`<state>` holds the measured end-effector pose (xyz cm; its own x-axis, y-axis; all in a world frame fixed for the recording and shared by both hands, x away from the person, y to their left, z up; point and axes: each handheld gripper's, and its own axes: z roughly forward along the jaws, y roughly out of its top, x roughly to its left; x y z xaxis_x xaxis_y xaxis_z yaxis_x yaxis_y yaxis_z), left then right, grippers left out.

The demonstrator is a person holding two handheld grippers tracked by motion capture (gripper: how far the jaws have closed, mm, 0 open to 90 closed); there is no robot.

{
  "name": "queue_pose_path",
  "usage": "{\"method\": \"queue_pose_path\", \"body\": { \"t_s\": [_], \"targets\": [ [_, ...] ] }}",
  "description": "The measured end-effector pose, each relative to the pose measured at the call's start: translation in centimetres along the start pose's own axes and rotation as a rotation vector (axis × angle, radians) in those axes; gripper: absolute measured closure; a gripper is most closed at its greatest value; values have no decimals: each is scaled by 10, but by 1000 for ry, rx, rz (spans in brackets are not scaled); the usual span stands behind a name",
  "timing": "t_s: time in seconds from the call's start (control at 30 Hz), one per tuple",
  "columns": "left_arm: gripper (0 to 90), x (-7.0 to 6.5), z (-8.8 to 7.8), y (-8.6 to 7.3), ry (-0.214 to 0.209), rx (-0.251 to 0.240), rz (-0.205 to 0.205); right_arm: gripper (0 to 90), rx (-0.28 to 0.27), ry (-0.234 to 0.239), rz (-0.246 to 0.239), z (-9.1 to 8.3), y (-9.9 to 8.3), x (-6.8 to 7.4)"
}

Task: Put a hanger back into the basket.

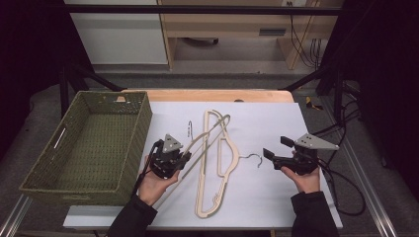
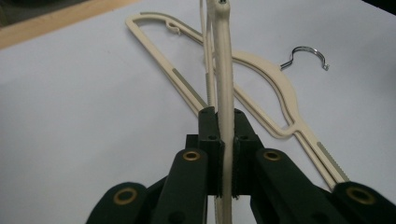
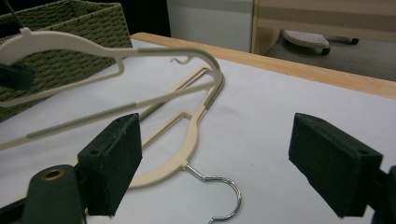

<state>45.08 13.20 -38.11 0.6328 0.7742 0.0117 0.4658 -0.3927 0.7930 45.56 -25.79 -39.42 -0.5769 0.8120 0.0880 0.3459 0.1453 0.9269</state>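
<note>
My left gripper [image 1: 185, 157] is shut on the rim of a cream plastic hanger [image 1: 210, 132], held tilted above the white sheet; in the left gripper view the jaws [image 2: 226, 140] pinch its thin edge [image 2: 223, 70]. A second cream hanger [image 1: 226, 170] lies flat on the sheet beneath it, its metal hook [image 1: 253, 158] pointing right. My right gripper [image 1: 276, 148] hovers just right of that hook, open, with nothing between its pads [image 3: 224, 161]. The right gripper view has the hook [image 3: 224, 191] on the sheet ahead and the lifted hanger [image 3: 93, 46] at upper left.
A green woven basket [image 1: 133, 143] stands on the left of the table, beside my left hand. The white sheet [image 1: 267, 123] covers most of the wooden tabletop [image 1: 212, 95]. Cables trail off the right edge by a metal frame.
</note>
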Motion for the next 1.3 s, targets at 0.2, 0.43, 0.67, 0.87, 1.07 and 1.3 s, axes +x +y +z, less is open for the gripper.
{"method": "queue_pose_path", "body": {
  "t_s": [0.2, 0.43, 0.67, 0.87, 1.07, 1.3],
  "targets": [
    [858, 4, -26, 11, -48, -50, 35, 131, -16, 3, 16, -4, 0, 1],
    [857, 9, -64, 33, -71, -114, 56, 83, -23, 0, 3, -5, 0, 3],
    [857, 33, -99, 50, -73, -158, 66, 75, -33, -11, 12, -9, 0, 2],
    [857, 64, -115, 57, -56, -156, 79, 73, -27, -17, 6, -7, -1, 2],
    [856, 96, -131, 58, -29, -168, 73, 70, -25, -20, 3, -7, -1, 2],
    [856, 128, -140, 52, 21, -148, 92, 66, -29, -24, 2, -7, -1, 2]
  ]
}}
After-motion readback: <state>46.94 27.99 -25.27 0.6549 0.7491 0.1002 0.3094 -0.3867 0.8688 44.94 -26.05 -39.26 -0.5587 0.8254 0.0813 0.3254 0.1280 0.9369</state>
